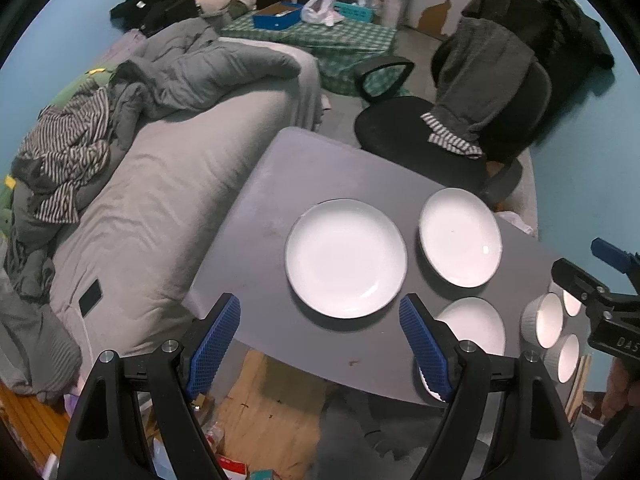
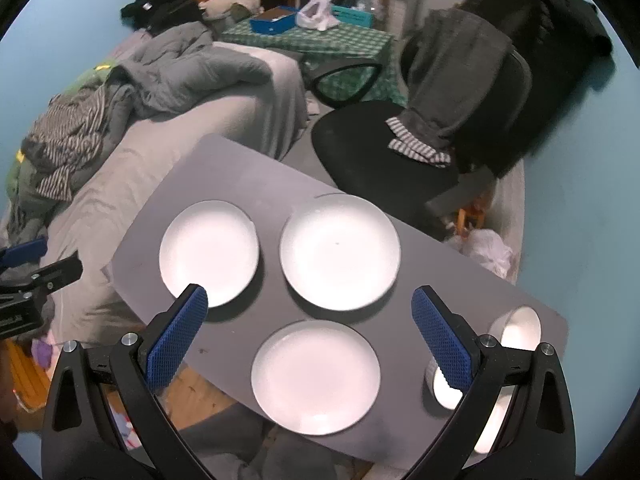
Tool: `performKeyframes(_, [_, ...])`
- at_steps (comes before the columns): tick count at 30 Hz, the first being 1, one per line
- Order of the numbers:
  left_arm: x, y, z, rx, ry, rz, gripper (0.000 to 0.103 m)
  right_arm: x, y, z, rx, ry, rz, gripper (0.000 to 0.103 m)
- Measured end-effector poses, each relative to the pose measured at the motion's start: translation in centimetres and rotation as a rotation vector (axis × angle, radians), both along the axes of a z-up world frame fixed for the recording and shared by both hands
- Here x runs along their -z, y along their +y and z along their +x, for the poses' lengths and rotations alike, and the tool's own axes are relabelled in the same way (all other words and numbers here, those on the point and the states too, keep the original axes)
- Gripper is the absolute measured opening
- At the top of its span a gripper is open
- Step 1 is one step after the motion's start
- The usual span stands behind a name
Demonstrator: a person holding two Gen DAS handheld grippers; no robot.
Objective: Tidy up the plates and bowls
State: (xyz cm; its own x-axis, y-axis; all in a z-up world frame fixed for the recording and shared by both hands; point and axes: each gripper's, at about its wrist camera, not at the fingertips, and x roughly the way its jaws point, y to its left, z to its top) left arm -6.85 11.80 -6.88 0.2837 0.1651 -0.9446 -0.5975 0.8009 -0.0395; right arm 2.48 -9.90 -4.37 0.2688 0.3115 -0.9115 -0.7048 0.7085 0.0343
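Note:
Three white plates lie apart on a grey table [image 2: 224,168]: a left plate [image 1: 346,258] [image 2: 208,252], a far plate [image 1: 460,238] [image 2: 340,252] and a near plate [image 1: 474,326] [image 2: 316,376]. Three small white bowls cluster at the table's right end: a far bowl [image 2: 518,328], a middle bowl [image 2: 440,390] and a near bowl [image 2: 490,426], the last two partly hidden by a finger. My left gripper [image 1: 320,304] hovers open and empty above the left plate's near rim. My right gripper [image 2: 311,294] hangs open and empty between the far and near plates.
A bed [image 1: 168,184] with a grey cover and piled clothes runs along the table's left side, with a dark phone [image 1: 90,300] on it. A black office chair [image 1: 420,132] draped with clothes stands behind the table. Cardboard and clutter [image 1: 256,408] lie on the floor below the near edge.

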Motion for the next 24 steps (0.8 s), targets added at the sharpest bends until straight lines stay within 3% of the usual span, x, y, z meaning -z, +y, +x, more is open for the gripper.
performKeyframes(12, [1.8, 3.5, -1.9, -0.081, 0.016, 0.003, 0.083, 1.6, 5.9, -1.1, -0.140, -0.006, -0.010, 0.101])
performKeyframes(18, [3.5, 5.3, -2.3, -0.118, 0.025, 0.004, 0.083, 3.7, 8.1, -0.5, -0.177, 0.053, 0.006, 0.101])
performKeyframes(24, [6.1, 7.0, -2.3, -0.163, 0.032, -0.053, 0.083, 6.4, 9.6, 0.7, -0.195, 0.122, 0.010, 0.099])
